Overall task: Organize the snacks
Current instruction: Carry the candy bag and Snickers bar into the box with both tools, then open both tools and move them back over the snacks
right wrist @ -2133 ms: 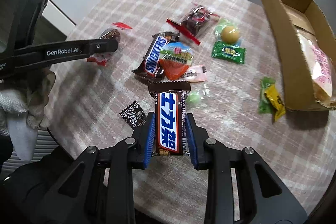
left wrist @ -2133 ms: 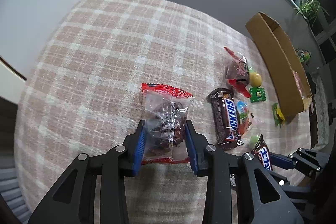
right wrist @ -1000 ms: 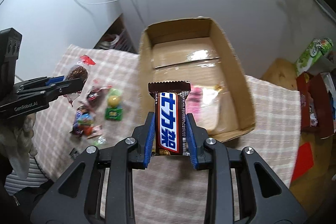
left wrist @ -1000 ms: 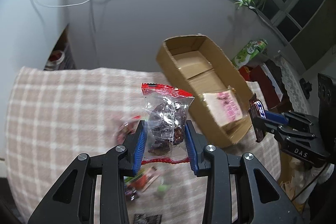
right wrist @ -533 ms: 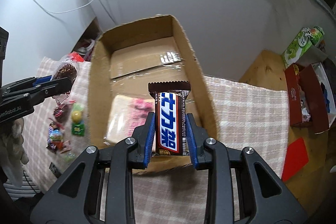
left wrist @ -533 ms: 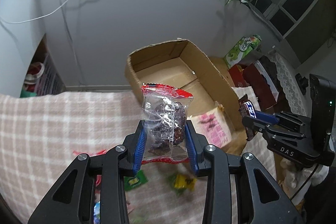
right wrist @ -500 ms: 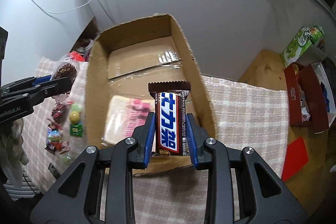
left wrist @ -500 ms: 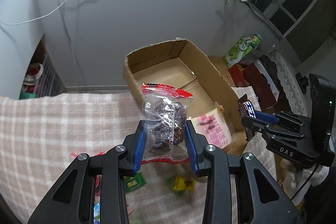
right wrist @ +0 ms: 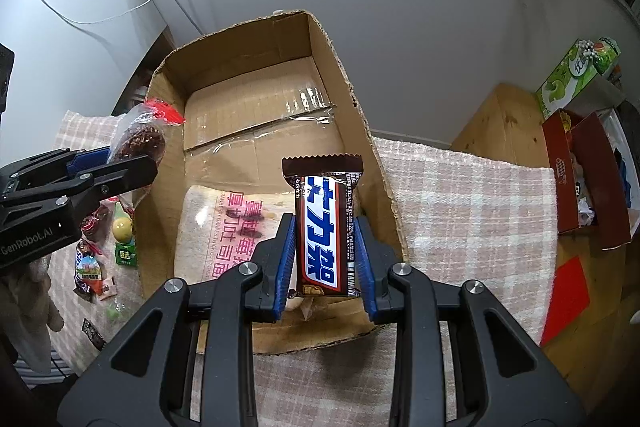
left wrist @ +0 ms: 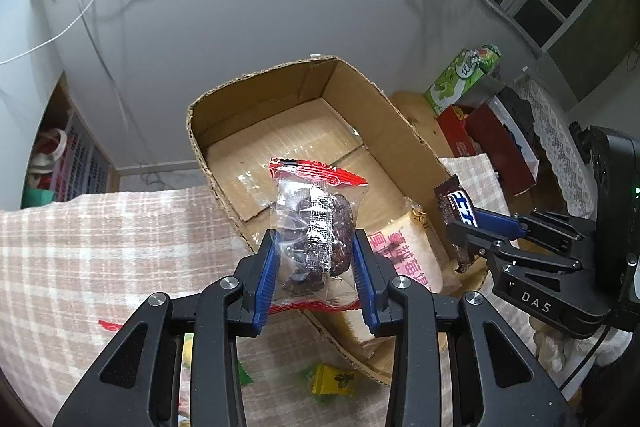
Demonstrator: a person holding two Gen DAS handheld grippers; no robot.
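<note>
Your left hand-held gripper (left wrist: 314, 269) pinches a crinkly clear snack bag (left wrist: 316, 223); your right hand-held gripper (right wrist: 325, 259) clamps a glossy chocolate bar (right wrist: 325, 223), both over the cardboard box (right wrist: 256, 75). One soft bread pack (right wrist: 216, 227) lies inside; several small snacks (right wrist: 96, 267) remain on the checked bench (right wrist: 472, 203).

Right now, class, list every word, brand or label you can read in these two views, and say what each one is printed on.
"GenRobot.AI": left gripper body, right wrist view.
"DAS": right gripper body, left wrist view.
"士力架": chocolate bar held by the right gripper.
"RANBERRY GRAPES THICK CUT TOAST": pink bread pack in the box, partly cut off.
Green carton, small table sweets: unreadable.
</note>
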